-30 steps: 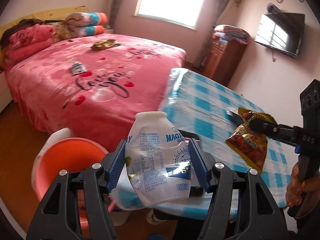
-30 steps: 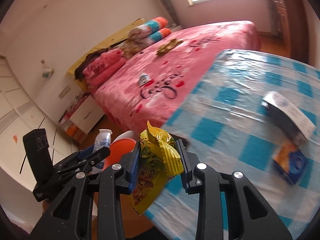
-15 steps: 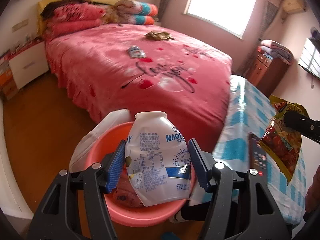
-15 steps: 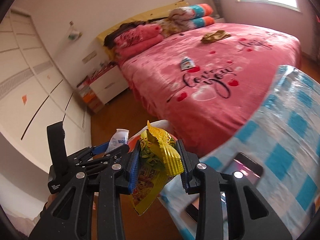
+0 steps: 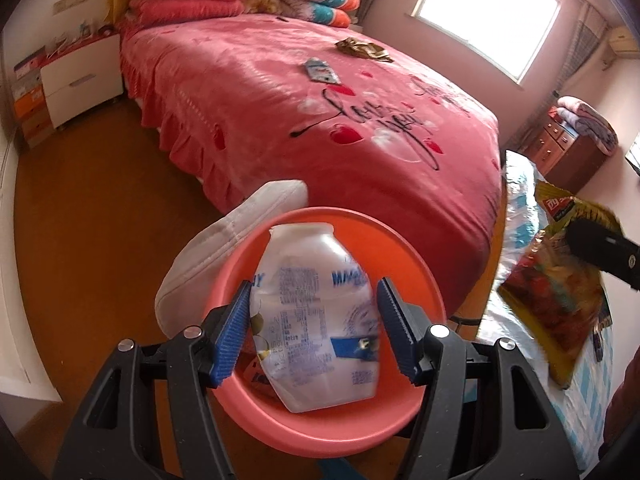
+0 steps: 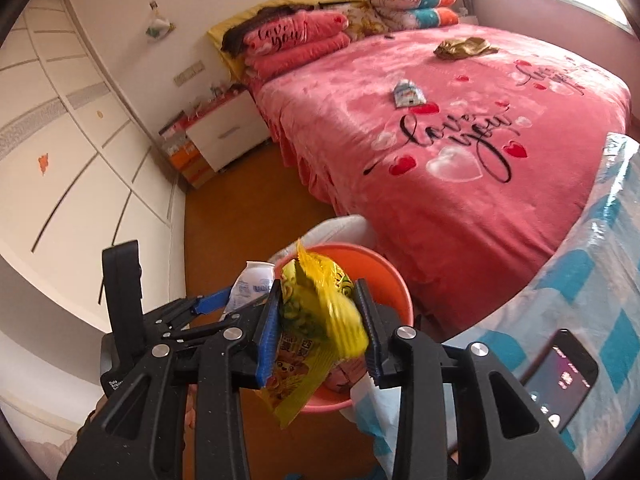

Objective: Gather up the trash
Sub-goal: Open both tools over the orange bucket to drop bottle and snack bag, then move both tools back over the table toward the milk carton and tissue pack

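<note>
Jaws just opened; one bottle [image 5: 316, 320], one snack bag [image 6: 320, 320]; two wrappers [image 5: 320, 70] on bed [image 5: 280, 120].

I am counting what both cameras are showing me.

I am seeing two grippers, the left gripper [image 5: 314, 328] and the right gripper [image 6: 318, 322], one crushed white bottle [image 5: 316, 320], one yellow snack bag [image 6: 316, 320], one orange basin [image 5: 416, 264], two scraps lying on the one pink bed [image 5: 260, 104], a wrapper [image 5: 319, 70] and a brown crumple [image 5: 363, 49], and one phone [image 6: 560, 376].
</note>
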{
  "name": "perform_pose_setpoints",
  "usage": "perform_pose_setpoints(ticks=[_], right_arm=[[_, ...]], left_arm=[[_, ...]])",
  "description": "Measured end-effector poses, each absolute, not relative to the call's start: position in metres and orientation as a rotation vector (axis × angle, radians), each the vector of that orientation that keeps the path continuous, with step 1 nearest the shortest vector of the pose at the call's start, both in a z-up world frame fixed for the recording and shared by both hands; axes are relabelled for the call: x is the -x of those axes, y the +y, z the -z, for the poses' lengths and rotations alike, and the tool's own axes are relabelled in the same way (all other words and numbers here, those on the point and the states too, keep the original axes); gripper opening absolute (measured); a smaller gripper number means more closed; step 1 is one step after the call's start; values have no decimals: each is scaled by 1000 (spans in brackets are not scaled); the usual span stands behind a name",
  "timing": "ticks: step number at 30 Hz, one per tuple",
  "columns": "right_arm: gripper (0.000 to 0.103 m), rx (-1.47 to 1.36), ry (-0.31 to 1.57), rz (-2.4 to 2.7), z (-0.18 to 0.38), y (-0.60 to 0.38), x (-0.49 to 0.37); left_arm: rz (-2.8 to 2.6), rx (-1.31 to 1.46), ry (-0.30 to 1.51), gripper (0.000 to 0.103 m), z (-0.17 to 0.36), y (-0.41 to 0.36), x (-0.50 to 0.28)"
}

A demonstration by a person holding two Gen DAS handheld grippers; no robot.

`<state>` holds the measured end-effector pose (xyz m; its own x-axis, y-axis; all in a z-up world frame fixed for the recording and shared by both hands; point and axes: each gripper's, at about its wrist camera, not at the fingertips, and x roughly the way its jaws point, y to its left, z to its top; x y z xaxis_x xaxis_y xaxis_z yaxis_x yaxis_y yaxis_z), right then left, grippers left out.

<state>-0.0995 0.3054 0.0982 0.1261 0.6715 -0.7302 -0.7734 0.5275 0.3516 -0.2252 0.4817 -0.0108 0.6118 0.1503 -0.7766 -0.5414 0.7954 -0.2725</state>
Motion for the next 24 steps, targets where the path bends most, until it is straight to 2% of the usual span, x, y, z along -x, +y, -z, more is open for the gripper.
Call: perform_pose_setpoints(ticks=[1, 2, 3, 10, 18, 24], right_arm=[[47, 113, 1003, -1058, -95, 309, 99], [57, 97, 1011, -1063, -94, 310, 98], [65, 82, 1012, -1066, -94, 309, 97], [81, 38, 925, -991, -110, 281, 96], [82, 26, 850, -923, -126, 243, 94], [82, 20, 833, -883, -125, 219, 95]], left_arm=[[-435, 528, 831, 73, 12, 483, 225], [-452, 533, 838, 77, 13, 485, 225], [-467, 536, 845, 77, 15, 487, 226], [-474, 512, 825, 81, 7, 485, 225], [-430, 481, 811, 81, -6, 467, 216], [-406, 445, 807, 86, -18, 447, 207]])
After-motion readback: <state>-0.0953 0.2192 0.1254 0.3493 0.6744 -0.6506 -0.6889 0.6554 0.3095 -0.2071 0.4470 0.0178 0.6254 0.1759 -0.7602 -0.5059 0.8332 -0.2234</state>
